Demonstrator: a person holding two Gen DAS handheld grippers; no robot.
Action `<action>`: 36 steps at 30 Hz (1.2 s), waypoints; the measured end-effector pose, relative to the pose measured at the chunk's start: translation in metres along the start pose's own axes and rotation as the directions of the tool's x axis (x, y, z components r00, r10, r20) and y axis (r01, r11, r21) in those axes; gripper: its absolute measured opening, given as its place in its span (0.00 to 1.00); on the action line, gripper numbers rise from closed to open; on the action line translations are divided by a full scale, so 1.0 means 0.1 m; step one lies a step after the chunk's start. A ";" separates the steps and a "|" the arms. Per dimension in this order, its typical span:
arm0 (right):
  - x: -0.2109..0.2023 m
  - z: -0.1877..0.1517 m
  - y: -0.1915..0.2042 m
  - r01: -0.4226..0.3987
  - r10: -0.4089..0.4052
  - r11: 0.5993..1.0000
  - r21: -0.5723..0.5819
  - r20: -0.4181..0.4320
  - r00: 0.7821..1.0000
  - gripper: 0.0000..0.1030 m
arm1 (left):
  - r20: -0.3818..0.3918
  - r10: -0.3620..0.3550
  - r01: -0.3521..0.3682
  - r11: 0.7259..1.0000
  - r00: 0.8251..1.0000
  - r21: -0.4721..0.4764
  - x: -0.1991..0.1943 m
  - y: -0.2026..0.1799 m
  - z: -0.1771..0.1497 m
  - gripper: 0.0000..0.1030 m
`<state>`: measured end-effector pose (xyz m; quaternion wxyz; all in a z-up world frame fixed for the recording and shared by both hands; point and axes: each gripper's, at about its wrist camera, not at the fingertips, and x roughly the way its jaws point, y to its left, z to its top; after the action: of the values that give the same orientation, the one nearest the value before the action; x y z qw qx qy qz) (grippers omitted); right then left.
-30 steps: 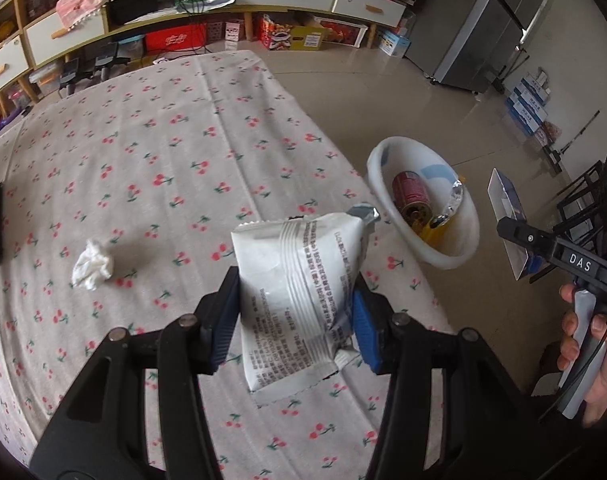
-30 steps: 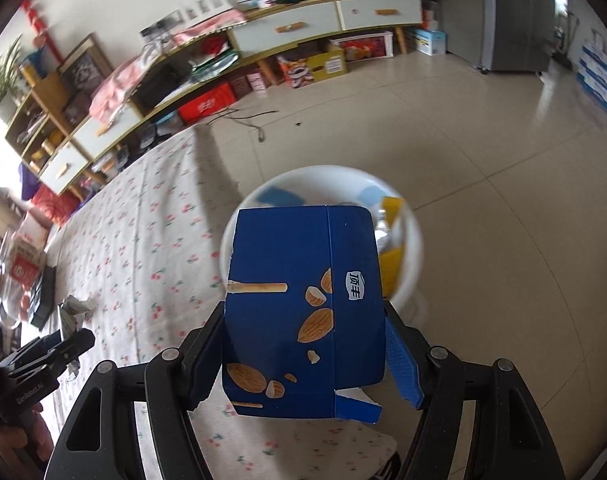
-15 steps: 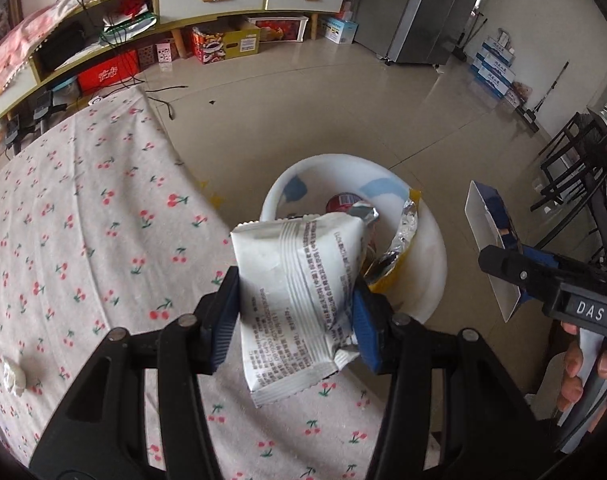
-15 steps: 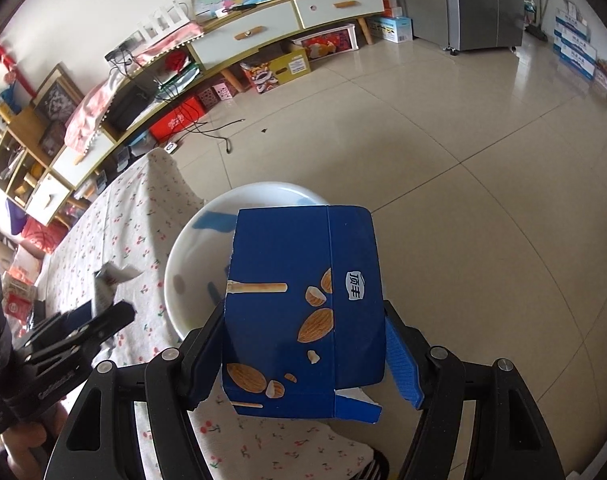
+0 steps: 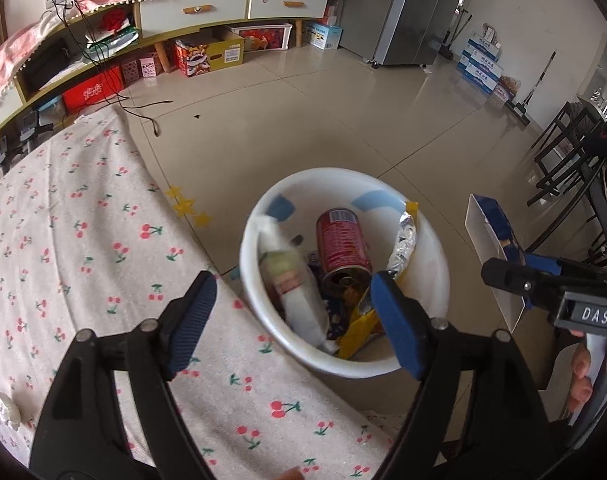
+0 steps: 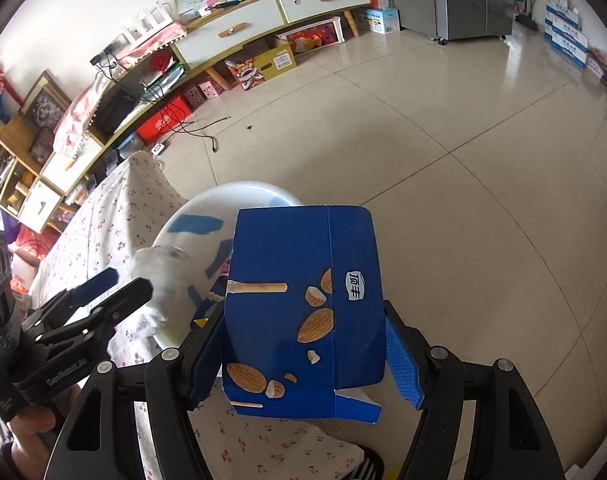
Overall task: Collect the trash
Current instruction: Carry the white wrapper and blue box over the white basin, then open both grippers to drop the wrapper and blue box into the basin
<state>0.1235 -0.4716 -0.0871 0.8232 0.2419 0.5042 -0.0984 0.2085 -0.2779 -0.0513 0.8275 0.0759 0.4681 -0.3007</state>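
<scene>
My left gripper [image 5: 295, 320] is open and empty, held over the table's edge above the white bin [image 5: 435, 256] on the floor. The white snack packet [image 5: 299, 300] lies in the bin with a red can [image 5: 343, 248] and foil wrappers [image 5: 403, 244]. In the right wrist view the packet [image 6: 159, 280] is blurred just beyond the left gripper [image 6: 119, 288]. My right gripper [image 6: 303, 344] is shut on a blue almond-snack box [image 6: 307, 308], held right of the bin [image 6: 199, 208]. The box also shows in the left wrist view [image 5: 495, 256].
The table has a cherry-print cloth [image 5: 83, 240]. A crumpled tissue [image 5: 7, 412] lies at its left edge. Tiled floor [image 5: 303, 120] surrounds the bin. Low shelves with boxes [image 5: 207, 48] line the far wall, with a fridge [image 5: 415, 12] and black chairs [image 5: 563, 152] to the right.
My left gripper moved right over the bin, opened and let go of the white packet, which dropped into the bin. The right gripper kept hold of the blue box, staying beside the bin.
</scene>
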 end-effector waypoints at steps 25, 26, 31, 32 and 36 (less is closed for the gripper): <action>0.40 0.14 0.56 -0.037 0.037 0.998 -0.044 0.005 0.999 0.94 | 0.028 0.215 -0.208 0.966 0.976 -0.153 -0.87 1.06 -0.74 0.96; 0.38 0.15 0.58 -0.032 0.033 0.998 -0.049 0.017 0.999 0.99 | 0.030 0.219 -0.212 0.964 0.975 -0.162 -0.91 1.11 -0.77 0.96; 0.32 0.13 0.75 -0.010 0.013 0.995 -0.096 0.038 0.999 1.00 | 0.027 0.245 -0.236 0.953 0.969 -0.190 -1.05 1.30 -0.91 0.96; 0.31 0.12 0.79 -0.002 0.006 0.994 -0.109 0.040 0.999 1.00 | 0.024 0.252 -0.242 0.950 0.968 -0.196 -1.08 1.35 -0.95 0.96; 0.31 0.08 0.96 -0.003 0.008 0.989 -0.147 0.030 1.000 1.00 | 0.006 0.274 -0.266 0.939 0.962 -0.219 -1.20 1.54 -1.11 0.96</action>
<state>0.1834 -0.3904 -0.0832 0.8465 0.1805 0.4970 -0.0624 0.1697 -0.0569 -0.0383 0.8726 0.0432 0.4679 -0.1332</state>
